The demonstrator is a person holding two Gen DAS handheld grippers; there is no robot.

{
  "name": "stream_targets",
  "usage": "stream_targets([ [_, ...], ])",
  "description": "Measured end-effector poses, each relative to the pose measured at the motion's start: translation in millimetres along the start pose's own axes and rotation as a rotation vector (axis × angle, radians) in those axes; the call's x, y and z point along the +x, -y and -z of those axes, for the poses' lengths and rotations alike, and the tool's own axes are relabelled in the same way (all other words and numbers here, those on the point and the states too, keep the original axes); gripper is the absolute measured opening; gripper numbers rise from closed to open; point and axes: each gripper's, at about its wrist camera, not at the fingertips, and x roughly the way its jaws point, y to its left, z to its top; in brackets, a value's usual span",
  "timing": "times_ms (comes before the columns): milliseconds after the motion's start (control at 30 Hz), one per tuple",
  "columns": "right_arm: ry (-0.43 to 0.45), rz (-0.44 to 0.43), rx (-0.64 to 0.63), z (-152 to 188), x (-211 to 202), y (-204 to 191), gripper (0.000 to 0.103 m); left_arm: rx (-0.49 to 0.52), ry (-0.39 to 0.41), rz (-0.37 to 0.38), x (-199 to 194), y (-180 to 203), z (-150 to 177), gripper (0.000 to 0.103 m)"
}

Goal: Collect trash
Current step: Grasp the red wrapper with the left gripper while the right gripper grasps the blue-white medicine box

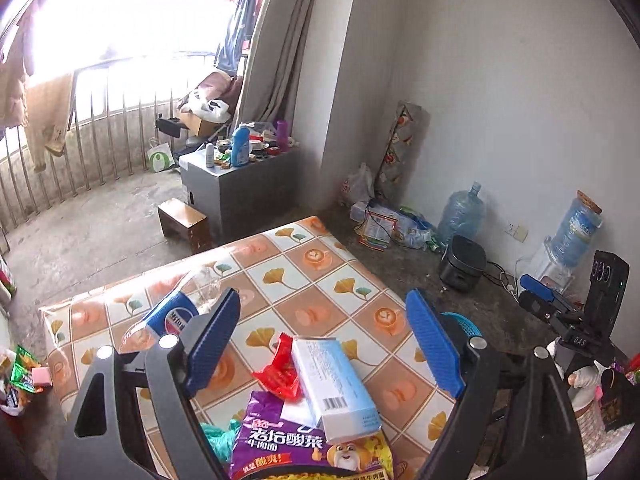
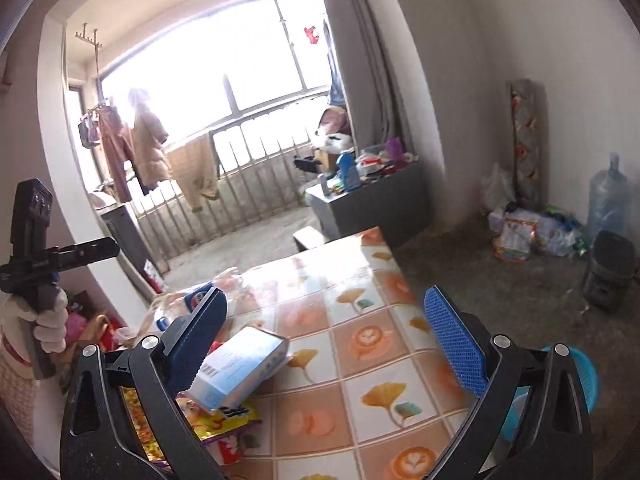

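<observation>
On the ginkgo-patterned table (image 1: 312, 280) lies a pile of trash: a clear bottle (image 1: 172, 316) with a blue label, a red wrapper (image 1: 280, 372), a pale blue box (image 1: 336, 388), and a purple noodle packet (image 1: 296, 444). My left gripper (image 1: 324, 340) hovers over the pile, open, its pads touching nothing. My right gripper (image 2: 328, 338) is open above the table (image 2: 360, 360), with the box (image 2: 240, 364) beside its left finger and the bottle (image 2: 192, 300) beyond. Each view also shows the other gripper: the right gripper (image 1: 538, 294) and the left gripper (image 2: 100, 249), both held in gloved hands.
A blue plastic basket (image 2: 580, 384) sits on the floor off the table's right side and also shows as the basket (image 1: 460, 322). A black cooker (image 1: 462, 264), water jugs (image 1: 460, 216) and bags line the wall. A grey cabinet (image 1: 240, 192) and a small stool (image 1: 184, 224) stand beyond the table.
</observation>
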Motion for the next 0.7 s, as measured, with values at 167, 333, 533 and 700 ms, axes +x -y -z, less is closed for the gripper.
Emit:
stream_targets([
  [167, -0.230, -0.187, 0.171, 11, 48, -21, 0.095, -0.016, -0.046, -0.005, 3, -23, 39, 0.082],
  [333, -0.429, -0.166, 0.258, 21, 98, -54, 0.095, -0.018, -0.123, -0.036, 37, -39, 61, 0.074],
  [533, -0.620, -0.038, 0.220, 41, 142, -89, 0.095, -0.209, -0.294, 0.096, 88, -83, 84, 0.058],
  [700, -0.667, 0.015, 0.157, 46, 157, -112, 0.095, -0.455, -0.464, 0.199, 136, -125, 93, 0.052],
])
